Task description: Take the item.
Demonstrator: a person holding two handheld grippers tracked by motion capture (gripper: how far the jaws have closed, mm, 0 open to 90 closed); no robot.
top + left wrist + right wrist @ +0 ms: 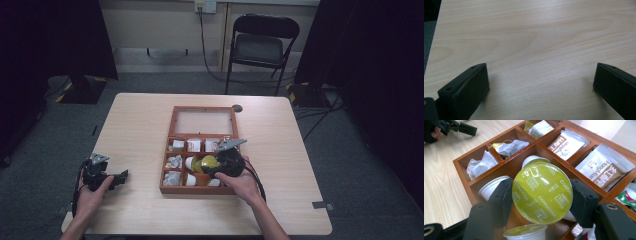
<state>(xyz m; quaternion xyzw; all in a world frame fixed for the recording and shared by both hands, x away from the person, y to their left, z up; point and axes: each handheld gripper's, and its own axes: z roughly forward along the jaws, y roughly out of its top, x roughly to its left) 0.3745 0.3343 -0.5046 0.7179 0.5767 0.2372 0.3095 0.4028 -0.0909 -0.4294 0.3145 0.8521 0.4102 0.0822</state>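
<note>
A wooden compartment box with its glass lid laid open sits at the table's middle. My right gripper is shut on a coffee capsule with a yellow-green foil top reading "Cappuccino", held just above the box's middle compartment. More white capsules lie in the compartments below it. Tea bags fill the left compartments and brown-and-white sachets the far ones. My left gripper rests on the bare table at the left, open, with nothing between its jaws.
The wooden table has free room to the left and right of the box. A small dark disc lies near the lid's far right corner. A black folding chair stands beyond the table.
</note>
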